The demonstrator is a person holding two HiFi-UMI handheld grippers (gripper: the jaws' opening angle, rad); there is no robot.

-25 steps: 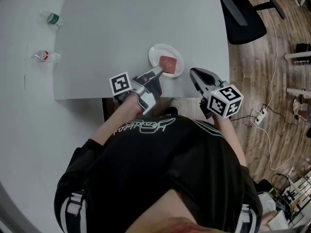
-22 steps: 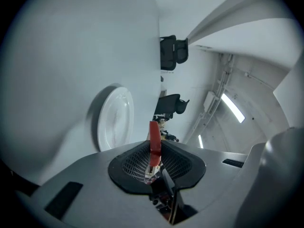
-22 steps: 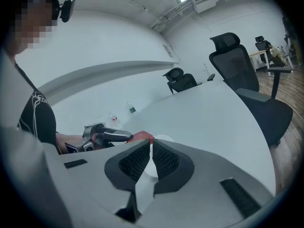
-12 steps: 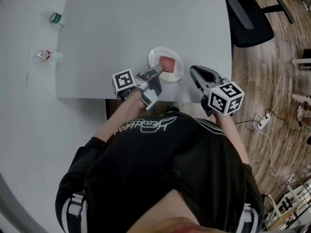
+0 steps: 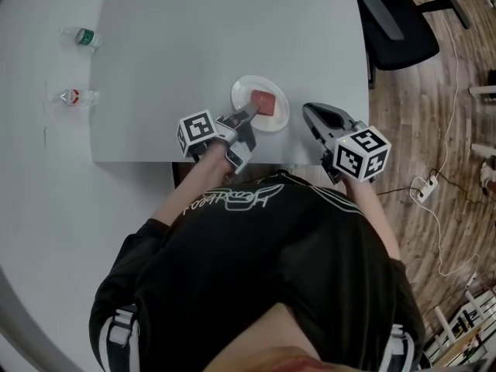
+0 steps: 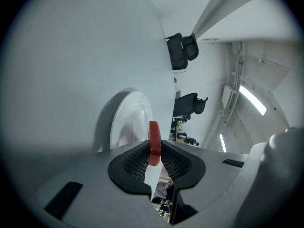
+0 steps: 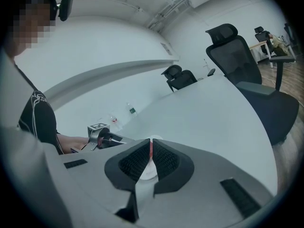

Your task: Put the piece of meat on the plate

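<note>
1. left gripper (image 5: 252, 108) is clamped narrow on the piece of meat (image 5: 263, 101), a red slab standing on edge between the pads, right over the white plate (image 5: 242, 90) by the table's (image 5: 217, 37) front edge.
2. right gripper (image 5: 316, 116) hovers near the front right corner, just beside the plate, jaws together on nothing.
3. risk: on release the meat may cling to one pad and get dragged over the rim. a nudge could also slide the plate off the edge.

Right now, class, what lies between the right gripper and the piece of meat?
In the head view, only a bare strip of table and the plate's rim lie between the right gripper and the meat, which the left gripper holds.
</note>
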